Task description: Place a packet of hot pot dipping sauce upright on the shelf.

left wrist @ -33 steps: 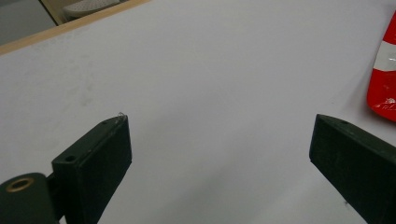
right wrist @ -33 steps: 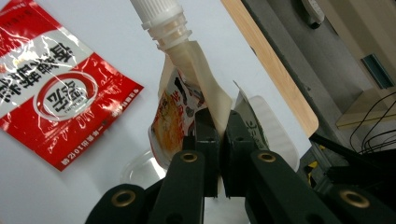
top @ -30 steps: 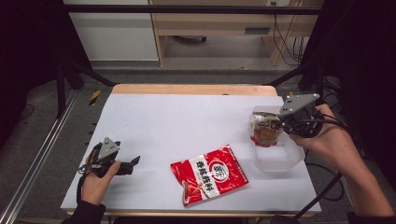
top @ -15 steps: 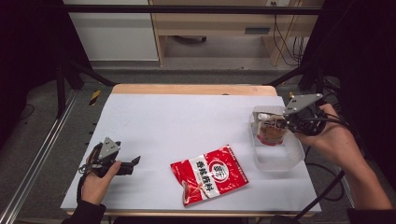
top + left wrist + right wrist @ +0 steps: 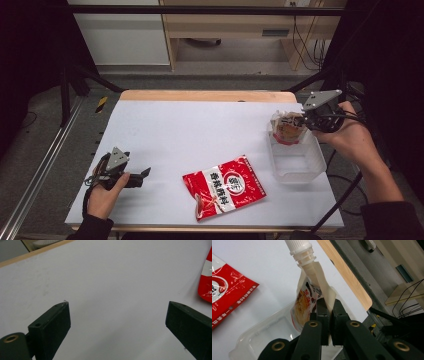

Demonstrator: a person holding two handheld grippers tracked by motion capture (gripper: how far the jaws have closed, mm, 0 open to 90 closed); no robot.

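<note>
So my right tongs (image 5: pixel 306 120) are up at the right side of the high view, clamped tight on a spouted pouch (image 5: pixel 286 127) with a white screw cap. In the right gripper view the jaws are pinched together on the pouch's (image 5: pixel 308 300) side seam, cap (image 5: pixel 298 247) pointing up toward the top of the frame, and the pouch hangs over the far end of a clear plastic tray (image 5: pixel 262 337). That tray (image 5: pixel 296 165) sits near the right edge of the white table (image 5: pixel 200 130); whether the pouch bottom actually touches it, I can't tell. My left tongs (image 5: pixel 142 175) are at the lower left of the high view, resting low by the table surface in my left hand (image 5: pixel 107 192), jaws spread wide with nothing between them; the left gripper view just has bare table (image 5: pixel 112 285) between the two jaws. A red and white snack bag (image 5: pixel 223 186) lies flat in the lower middle, well apart from both tongs, and a corner of the bag (image 5: pixel 206 282) peeks in at the right edge of the left gripper view.
</note>
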